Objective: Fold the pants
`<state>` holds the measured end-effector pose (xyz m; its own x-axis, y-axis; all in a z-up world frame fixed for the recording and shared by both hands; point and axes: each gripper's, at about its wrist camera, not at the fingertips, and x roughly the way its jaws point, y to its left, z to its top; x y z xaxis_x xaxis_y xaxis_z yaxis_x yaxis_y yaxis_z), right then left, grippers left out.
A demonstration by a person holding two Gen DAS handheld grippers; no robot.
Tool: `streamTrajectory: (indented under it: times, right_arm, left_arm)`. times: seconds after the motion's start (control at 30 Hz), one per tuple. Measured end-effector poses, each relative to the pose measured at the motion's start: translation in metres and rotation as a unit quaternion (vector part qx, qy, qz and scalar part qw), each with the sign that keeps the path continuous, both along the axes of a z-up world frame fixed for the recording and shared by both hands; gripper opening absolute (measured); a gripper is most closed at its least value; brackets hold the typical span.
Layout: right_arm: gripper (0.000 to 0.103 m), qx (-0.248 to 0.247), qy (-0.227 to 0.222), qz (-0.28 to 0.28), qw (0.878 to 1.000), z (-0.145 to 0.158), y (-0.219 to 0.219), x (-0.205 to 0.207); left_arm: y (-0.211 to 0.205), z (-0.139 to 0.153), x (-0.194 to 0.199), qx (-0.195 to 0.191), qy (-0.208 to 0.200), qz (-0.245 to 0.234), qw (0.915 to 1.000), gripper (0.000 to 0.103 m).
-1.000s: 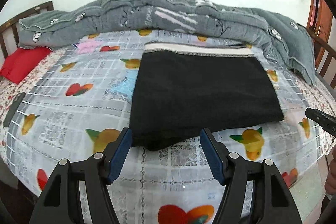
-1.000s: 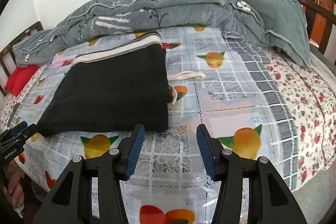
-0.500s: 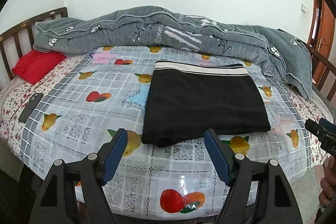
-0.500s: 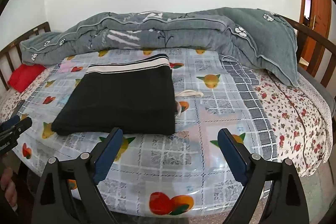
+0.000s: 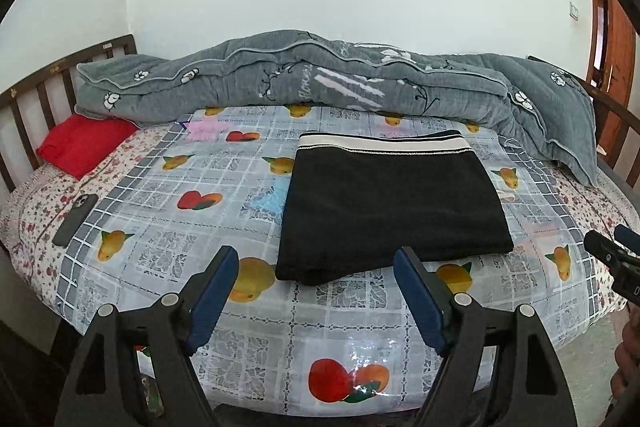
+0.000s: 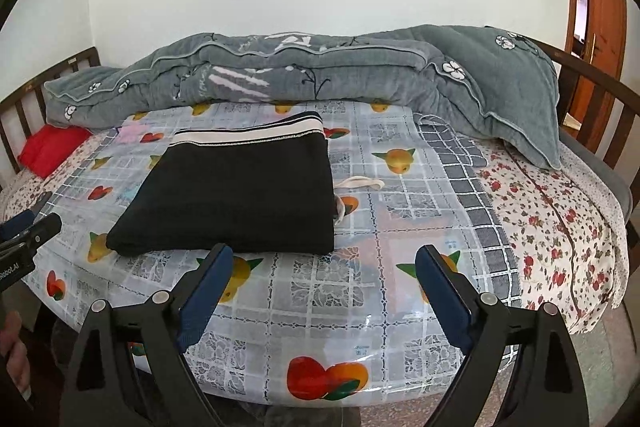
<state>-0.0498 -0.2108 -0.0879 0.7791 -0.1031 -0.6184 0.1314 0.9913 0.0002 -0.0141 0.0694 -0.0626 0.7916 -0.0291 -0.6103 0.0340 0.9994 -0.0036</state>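
The black pants (image 5: 392, 207) lie folded in a flat rectangle on the bed, with a white-striped waistband at the far edge. They also show in the right wrist view (image 6: 240, 199), with a white drawstring (image 6: 360, 183) trailing out on the right side. My left gripper (image 5: 318, 263) is open and empty, held back from the near edge of the pants. My right gripper (image 6: 324, 263) is open and empty, also held back from the bed edge.
The bed has a fruit-print plastic cover (image 5: 180, 227). A grey quilt (image 5: 320, 83) is bunched along the far side. A red pillow (image 5: 86, 143) and a dark phone (image 5: 74, 213) lie at the left. Wooden bed rails (image 6: 592, 79) and a door (image 6: 600, 11) are at the right.
Both grippers have pulled back and up from the pants, and both have opened wider. The folded pants lie still.
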Motion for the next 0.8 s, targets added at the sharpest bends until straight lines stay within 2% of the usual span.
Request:
streamTrajectory:
  times: [0.37, 0.8]
  right_arm:
    - [0.091, 0.003, -0.015, 0.0, 1.0, 0.011, 0.003, -0.008]
    - [0.091, 0.008, -0.016, 0.003, 1.0, 0.019, 0.003, -0.01]
  left_arm:
    - [-0.001, 0.01, -0.013, 0.004, -0.013, 0.001, 0.9999, 0.08]
    - [-0.006, 0.008, -0.014, 0.005, -0.004, -0.007, 1.0, 0.08]
